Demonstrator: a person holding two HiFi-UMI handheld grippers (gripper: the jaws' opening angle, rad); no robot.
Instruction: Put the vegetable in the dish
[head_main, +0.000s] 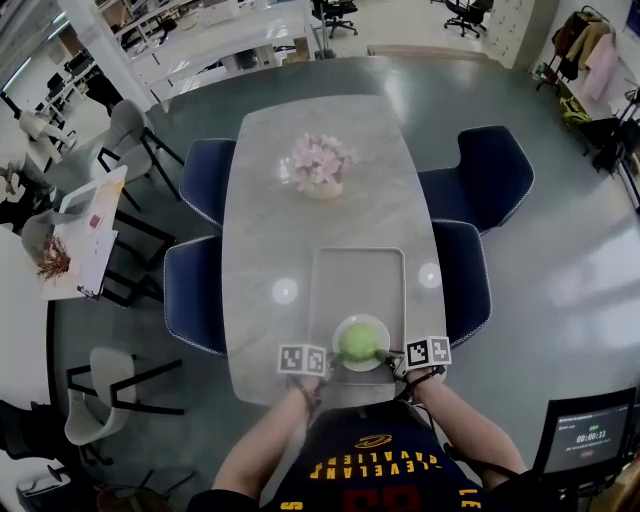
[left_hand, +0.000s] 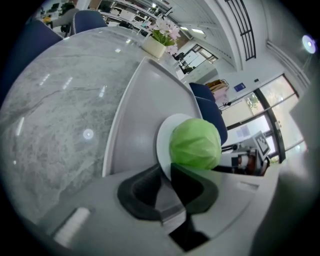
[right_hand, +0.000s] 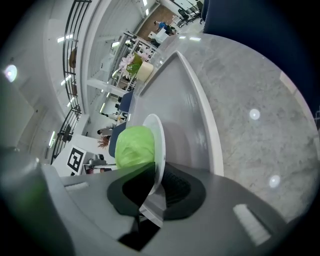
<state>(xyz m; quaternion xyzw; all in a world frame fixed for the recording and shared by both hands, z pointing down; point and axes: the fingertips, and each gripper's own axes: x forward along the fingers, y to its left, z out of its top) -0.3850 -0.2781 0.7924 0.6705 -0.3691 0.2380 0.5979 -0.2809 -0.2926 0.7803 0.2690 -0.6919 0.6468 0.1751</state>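
A round green cabbage (head_main: 357, 342) rests in a white dish (head_main: 378, 325) at the near end of a grey tray (head_main: 318, 290). My left gripper (head_main: 328, 362) is shut on the dish's left rim and my right gripper (head_main: 392, 358) on its right rim. In the left gripper view the dish rim (left_hand: 162, 142) runs in between the jaws of the left gripper (left_hand: 167, 182), with the cabbage (left_hand: 195, 143) just beyond. The right gripper view shows the dish rim (right_hand: 159, 135) edge-on, pinched in the right gripper (right_hand: 156, 182), and the cabbage (right_hand: 134, 147) to its left.
The tray lies lengthwise on a marble table (head_main: 260, 200). A pot of pink flowers (head_main: 320, 165) stands beyond the tray's far end. Blue chairs (head_main: 195, 290) line both long sides of the table. The table's near edge runs just under my grippers.
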